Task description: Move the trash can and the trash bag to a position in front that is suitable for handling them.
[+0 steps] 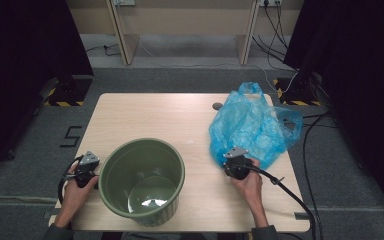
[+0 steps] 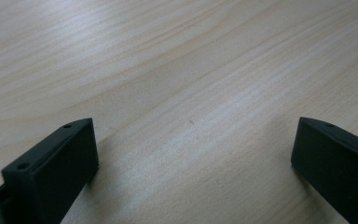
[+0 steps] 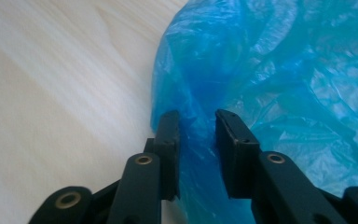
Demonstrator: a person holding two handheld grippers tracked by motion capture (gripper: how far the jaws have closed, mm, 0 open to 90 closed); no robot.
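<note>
Right gripper (image 3: 196, 140) pinches the blue bag (image 3: 279, 84); left gripper (image 2: 191, 158) spread beside the green bucket (image 1: 142, 181).

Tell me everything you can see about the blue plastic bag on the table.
The blue plastic bag is thin, translucent and crinkled, a loose, puffed heap lying on the far right part of the wooden table, with a handle loop standing up at its far end. Its right edge reaches the table's edge. A fold of its near edge sits between the jaws of the right gripper, which seem to pinch the film. It lies apart from the green bucket.
</note>
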